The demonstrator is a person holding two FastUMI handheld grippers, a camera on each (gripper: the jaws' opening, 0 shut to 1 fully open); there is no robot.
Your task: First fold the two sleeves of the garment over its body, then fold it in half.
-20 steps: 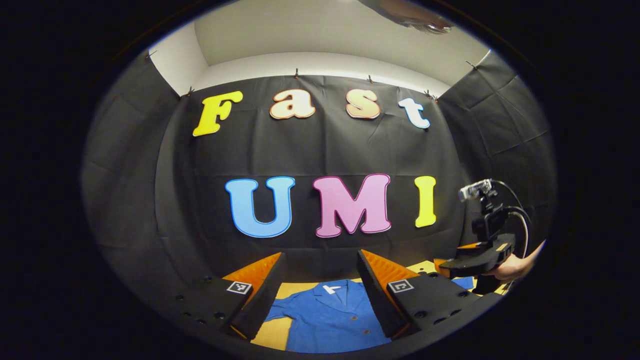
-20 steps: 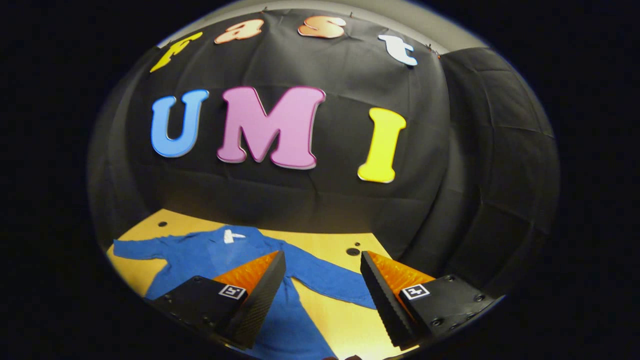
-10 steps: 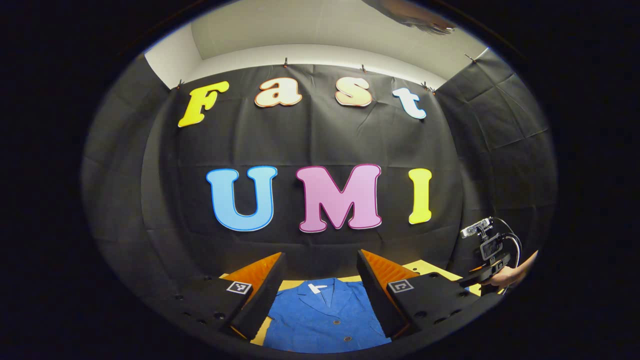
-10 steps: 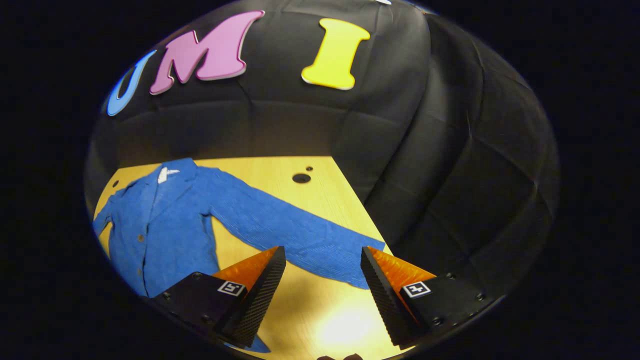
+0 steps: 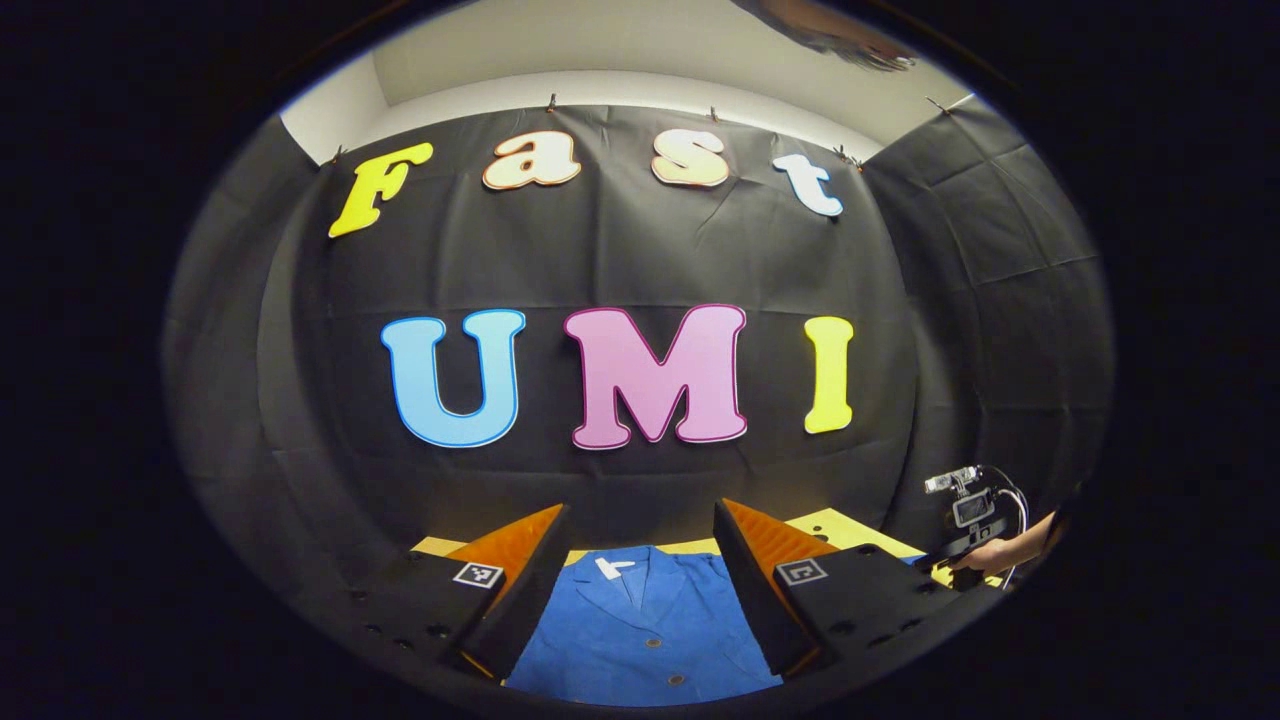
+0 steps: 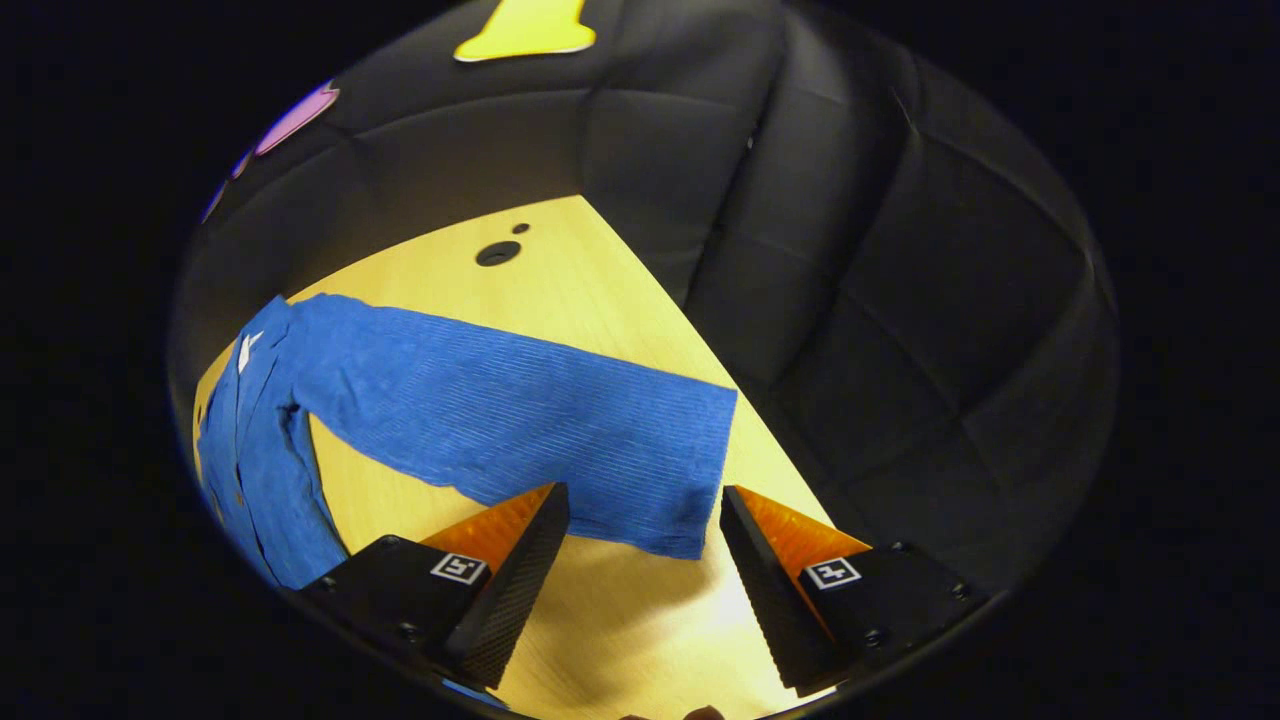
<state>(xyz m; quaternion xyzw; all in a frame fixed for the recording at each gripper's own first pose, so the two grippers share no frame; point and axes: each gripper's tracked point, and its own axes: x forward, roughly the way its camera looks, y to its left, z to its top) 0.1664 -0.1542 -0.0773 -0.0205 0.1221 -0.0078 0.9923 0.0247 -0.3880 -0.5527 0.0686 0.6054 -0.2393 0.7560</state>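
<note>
The blue garment (image 6: 470, 420) lies flat on the wooden table (image 6: 600, 290), collar toward the back wall, front buttons up. In the right gripper view its sleeve (image 6: 560, 440) stretches out across the table, and the cuff end sits just ahead of the right gripper (image 6: 640, 530), whose fingers stand wide apart and hold nothing. We read the step in hand as the first sleeve fold, and it is not yet started.

In the left gripper view the left gripper (image 5: 640, 570) hangs over the garment's chest, near the collar (image 5: 625, 575). Its fingers are also spread wide and grip nothing. Far off at the right edge of that view we see a hand (image 5: 985, 555) holding the other gripper low by the table.

To do it well, we think:
- come down on the cuff edge with one finger each side of the cloth, taking the top and bottom layers together (thin ribbed fabric, likely to slip if only the top layer is caught)
- close fully before lifting
- lift just clear of the table, then carry the cuff in over the chest, keeping the fold line at the shoulder seam
- left gripper could press the body down so the garment doesn't drag sideways.

Main risk: the pull shifts the whole garment.
</note>
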